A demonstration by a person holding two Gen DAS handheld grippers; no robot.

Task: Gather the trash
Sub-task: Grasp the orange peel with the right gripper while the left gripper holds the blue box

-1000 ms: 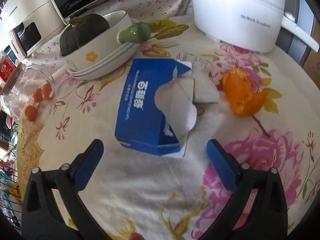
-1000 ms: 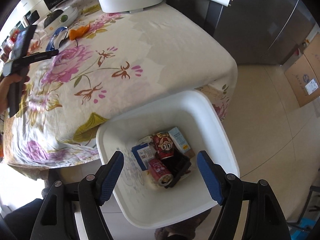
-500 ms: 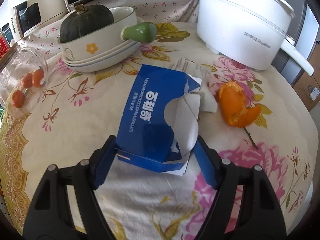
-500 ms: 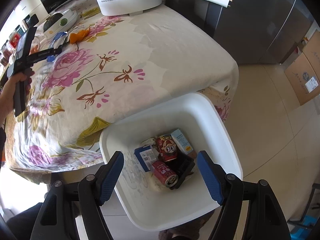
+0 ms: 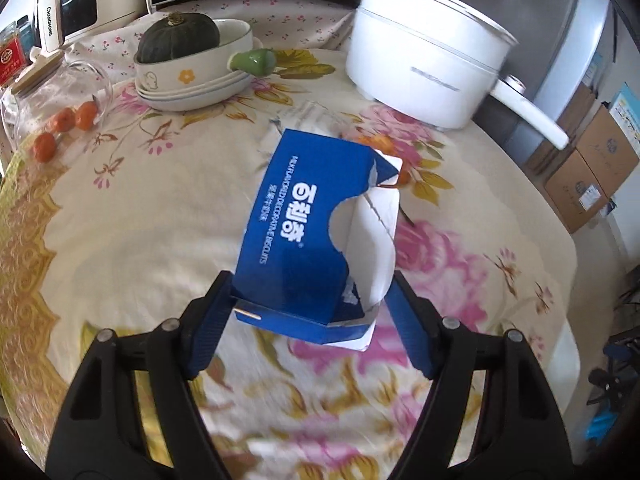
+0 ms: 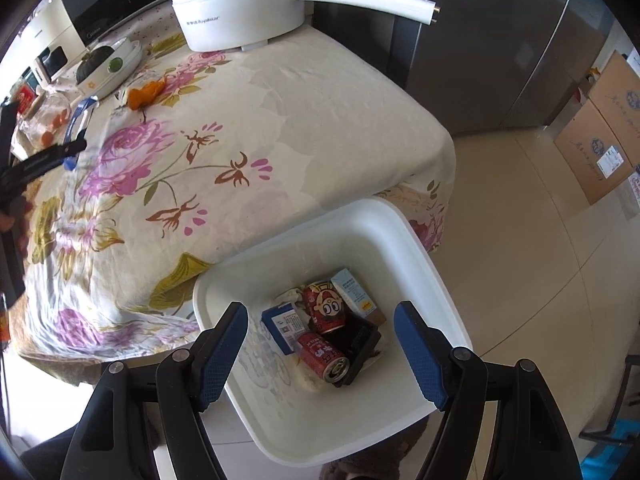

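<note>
The left gripper [image 5: 310, 312] had its jaws clamped on the torn blue biscuit box [image 5: 316, 236], held clear above the bench [image 5: 132, 216]. The right gripper [image 6: 320, 344] hovered jaws apart over the white bin [image 6: 436, 276]. That flimsy box could crumple and slip out before reaching the bin.

Lighting and picture quality, as we find them: bright daylight in both views; pale glare on the white pot [image 5: 424, 64] and on the floor [image 6: 520, 248]; soft shadow inside the white bin [image 6: 436, 280]. Tablecloth [image 5: 312, 412] smeared by motion blur low in the left wrist view. Heavy fisheye bending, black vignette at every corner
</note>
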